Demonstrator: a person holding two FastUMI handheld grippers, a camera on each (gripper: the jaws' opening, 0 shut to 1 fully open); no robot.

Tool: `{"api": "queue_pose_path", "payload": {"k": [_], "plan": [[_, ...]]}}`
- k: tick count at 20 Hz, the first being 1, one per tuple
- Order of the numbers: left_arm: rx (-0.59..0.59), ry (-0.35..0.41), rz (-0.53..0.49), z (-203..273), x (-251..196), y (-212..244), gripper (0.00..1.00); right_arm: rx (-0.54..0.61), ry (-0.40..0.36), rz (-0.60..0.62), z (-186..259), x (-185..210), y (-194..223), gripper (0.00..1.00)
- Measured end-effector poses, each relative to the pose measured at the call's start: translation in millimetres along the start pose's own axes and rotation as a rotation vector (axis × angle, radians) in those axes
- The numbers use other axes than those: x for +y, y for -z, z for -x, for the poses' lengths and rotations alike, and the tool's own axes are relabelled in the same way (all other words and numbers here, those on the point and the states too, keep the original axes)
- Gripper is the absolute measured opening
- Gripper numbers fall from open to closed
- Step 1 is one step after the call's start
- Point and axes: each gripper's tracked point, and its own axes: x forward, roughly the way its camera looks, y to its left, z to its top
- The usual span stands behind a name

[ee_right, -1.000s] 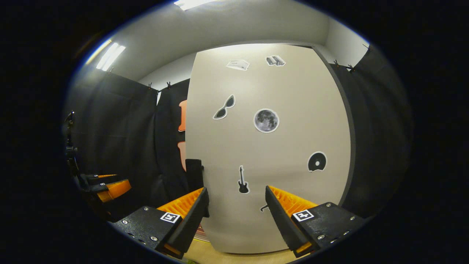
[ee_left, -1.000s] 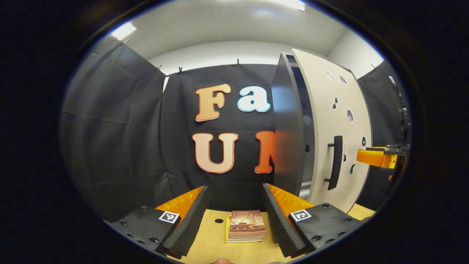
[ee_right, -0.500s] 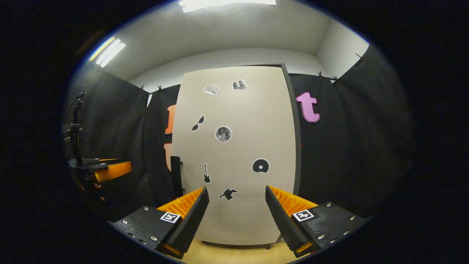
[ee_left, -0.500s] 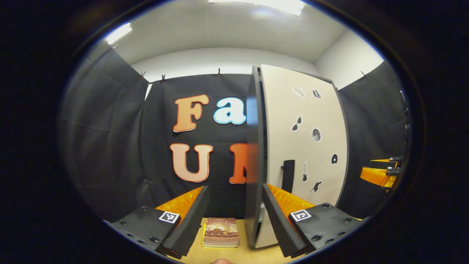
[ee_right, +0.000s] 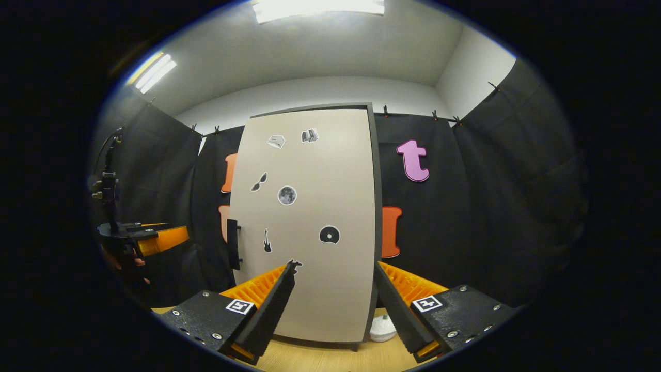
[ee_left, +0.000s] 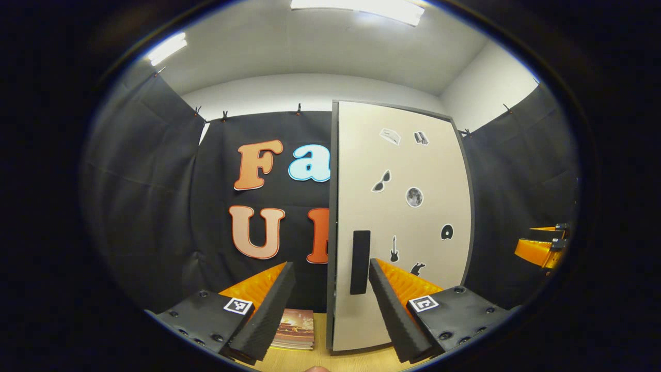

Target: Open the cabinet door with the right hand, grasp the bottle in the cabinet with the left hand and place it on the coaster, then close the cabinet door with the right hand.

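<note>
I see the cabinet door (ee_left: 400,217) shut flush, its dark handle (ee_left: 360,262) near the left edge. My left gripper (ee_left: 330,305) hangs back from it, fingers spread and holding nothing; my right gripper (ee_right: 333,305) likewise, fingers apart. A stack of books (ee_left: 294,330) lies on the wooden surface (ee_right: 330,359) beside the cabinet.

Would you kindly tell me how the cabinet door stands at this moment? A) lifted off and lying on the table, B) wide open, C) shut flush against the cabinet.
C: in the right gripper view the cabinet door stands upright and flush in its dark frame, with the handle at its left edge.
</note>
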Motion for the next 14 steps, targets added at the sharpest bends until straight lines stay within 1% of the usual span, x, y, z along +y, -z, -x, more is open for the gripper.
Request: {"api": "queue_pose_path", "payload": {"k": [6,14], "plan": [[0.003,-0.021,-0.004,12.3,-18.4,-0.1,0.94,-0.011,-0.013,-0.021,12.4,-15.0,-6.3,0.96],[0.040,-0.041,0.002,29.2,-34.1,-3.7,0.94,-0.017,-0.027,-0.054,22.3,-29.0,-14.6,0.95]]}}
